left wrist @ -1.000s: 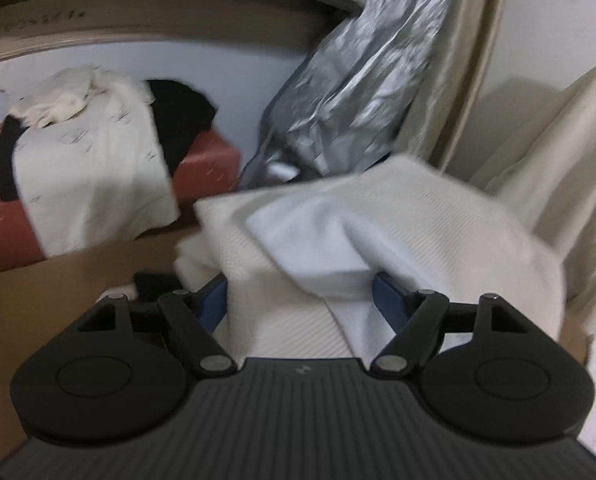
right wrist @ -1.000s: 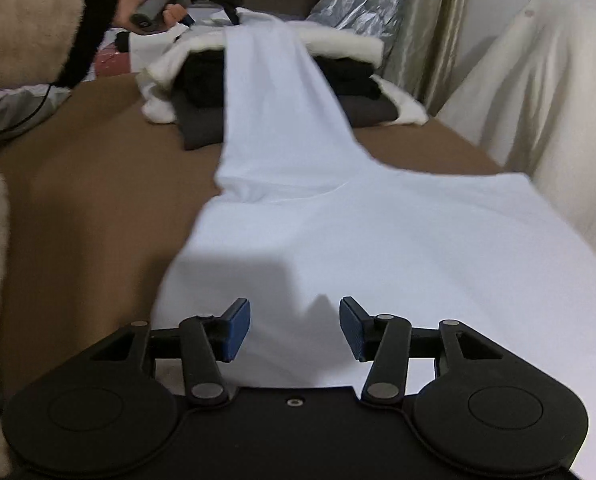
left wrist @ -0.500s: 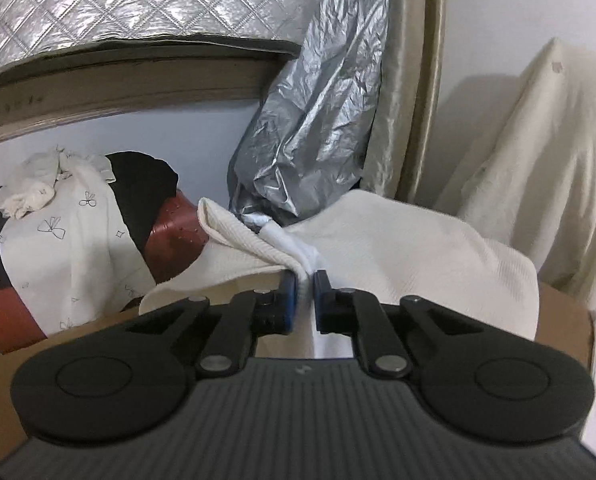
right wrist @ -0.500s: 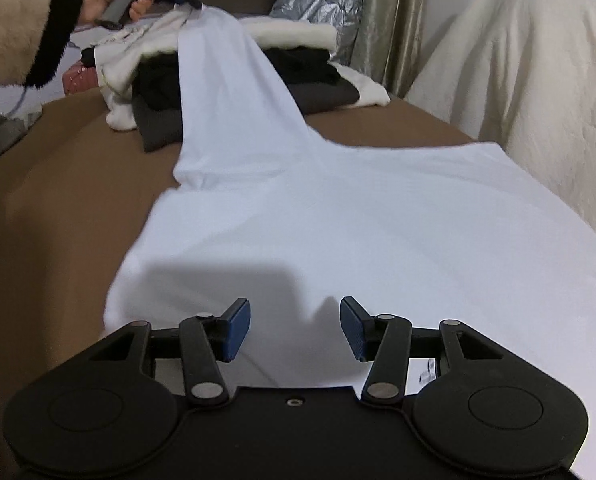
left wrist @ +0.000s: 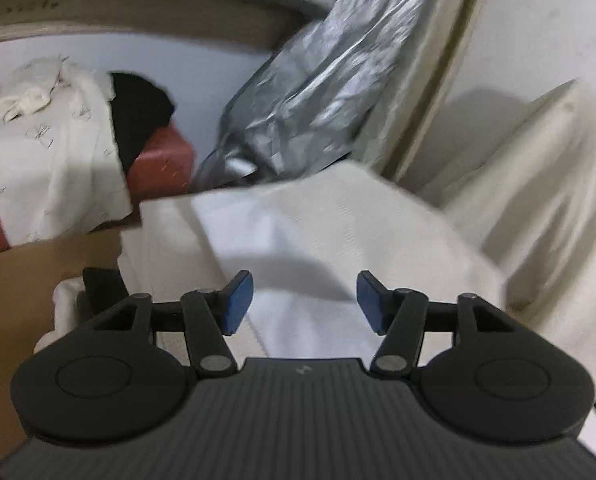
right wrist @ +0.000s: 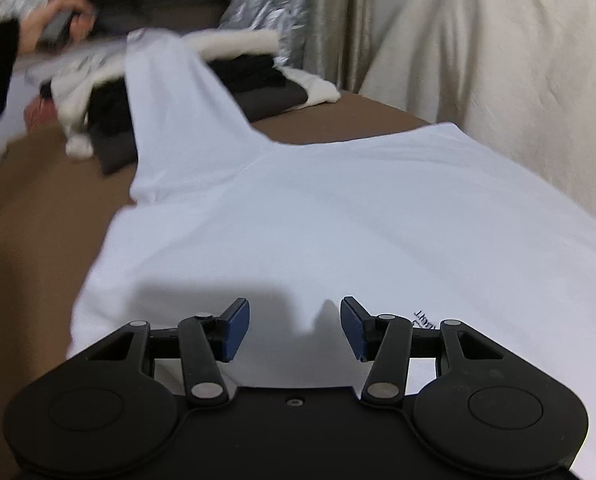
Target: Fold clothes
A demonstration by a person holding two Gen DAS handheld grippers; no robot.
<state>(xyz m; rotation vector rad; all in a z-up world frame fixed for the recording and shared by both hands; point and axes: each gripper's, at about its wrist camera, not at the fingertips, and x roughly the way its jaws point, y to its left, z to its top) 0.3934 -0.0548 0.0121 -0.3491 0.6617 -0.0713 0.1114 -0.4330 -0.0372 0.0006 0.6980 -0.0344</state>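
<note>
A white cotton long-sleeved shirt (right wrist: 358, 208) lies flat on the brown counter (right wrist: 37, 216), its one sleeve stretched away over a stack of folded black and cream clothes (right wrist: 257, 80) at the counter's far end. The right hand-held gripper (right wrist: 294, 326) hovers low over the shirt's near part, blue-padded jaws wide apart and empty. The left hand-held gripper (left wrist: 304, 300), held in a hand (right wrist: 53, 26) with a black cuff, is over the stack above the sleeve end (left wrist: 257, 232), jaws spread wide, gripping nothing.
</note>
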